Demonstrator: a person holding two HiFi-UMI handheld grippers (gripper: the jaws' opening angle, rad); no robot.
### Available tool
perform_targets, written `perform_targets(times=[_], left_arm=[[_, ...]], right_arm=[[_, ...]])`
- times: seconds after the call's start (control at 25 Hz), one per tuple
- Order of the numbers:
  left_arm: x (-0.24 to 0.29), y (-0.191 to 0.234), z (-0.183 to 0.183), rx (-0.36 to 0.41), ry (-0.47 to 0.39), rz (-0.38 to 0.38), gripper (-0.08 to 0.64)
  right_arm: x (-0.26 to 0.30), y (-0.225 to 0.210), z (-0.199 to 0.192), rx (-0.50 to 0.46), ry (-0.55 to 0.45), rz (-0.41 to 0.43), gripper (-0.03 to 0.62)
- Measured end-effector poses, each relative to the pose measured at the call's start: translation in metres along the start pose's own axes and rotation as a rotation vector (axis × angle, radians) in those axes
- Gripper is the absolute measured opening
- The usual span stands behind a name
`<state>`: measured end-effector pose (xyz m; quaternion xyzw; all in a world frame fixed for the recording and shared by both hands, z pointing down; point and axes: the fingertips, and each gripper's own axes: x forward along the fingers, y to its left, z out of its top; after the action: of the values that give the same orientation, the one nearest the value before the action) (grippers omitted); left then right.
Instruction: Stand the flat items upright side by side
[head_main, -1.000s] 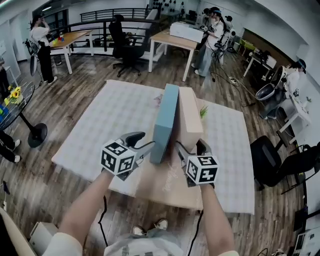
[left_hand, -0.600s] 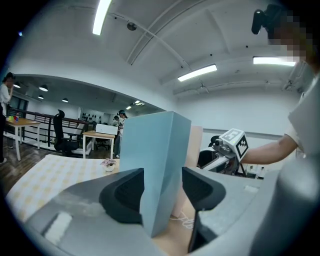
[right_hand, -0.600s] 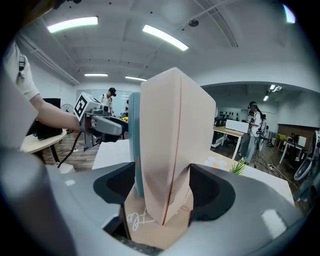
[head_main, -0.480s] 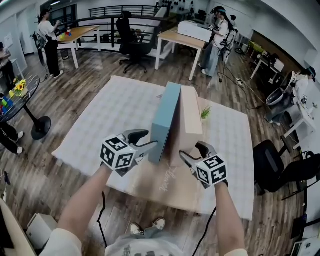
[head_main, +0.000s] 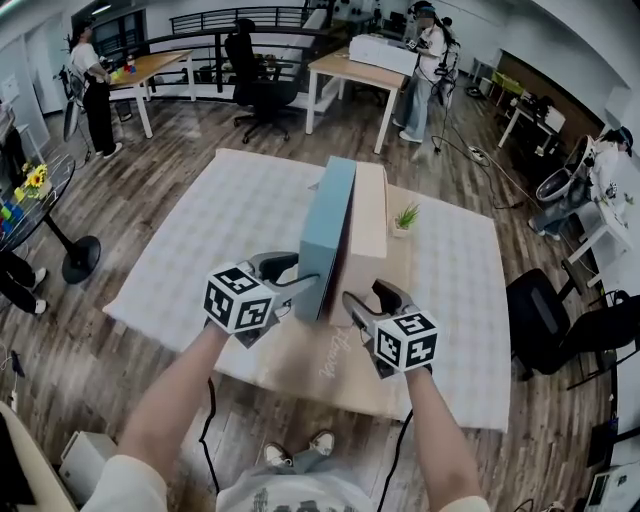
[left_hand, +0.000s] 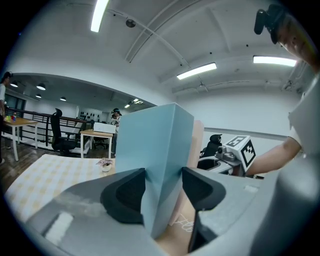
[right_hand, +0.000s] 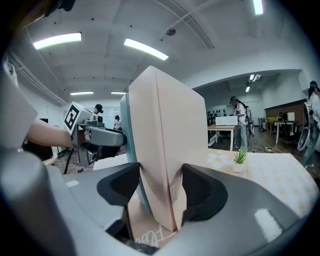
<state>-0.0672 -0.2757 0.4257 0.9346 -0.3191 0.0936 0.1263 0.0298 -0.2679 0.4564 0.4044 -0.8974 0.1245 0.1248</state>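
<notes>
- The blue box (head_main: 328, 235) stands up on its thin side on the tabletop (head_main: 200, 240).
- The tan box (head_main: 368, 225) stands up too, right beside the blue box.
- Both boxes stand on a brown mat (head_main: 300, 362) that lies on a checked cloth.
- The left tongs (head_main: 295, 277) squeeze the near end of the blue box, one pad on each side.
- The right tongs (head_main: 368, 298) are closing on the near end of the tan box, and both pads touch it.
- A little plant (head_main: 405, 218) sits just beside the tan box.
</notes>
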Motion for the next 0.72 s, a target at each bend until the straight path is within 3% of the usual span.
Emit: perform_targets(times=[0.48, 0.72], left_arm=[[-0.004, 0.003, -0.001, 0.007, 0.021, 0.003, 0.239], [-0.014, -0.002, 0.004, -0.013, -0.009, 0.036, 0.239]], right_arm=[[0.013, 0.016, 0.004, 0.08, -0.025, -0.023, 0.259], [-0.004, 0.016, 0.012, 0.082, -0.033, -0.113, 0.259]])
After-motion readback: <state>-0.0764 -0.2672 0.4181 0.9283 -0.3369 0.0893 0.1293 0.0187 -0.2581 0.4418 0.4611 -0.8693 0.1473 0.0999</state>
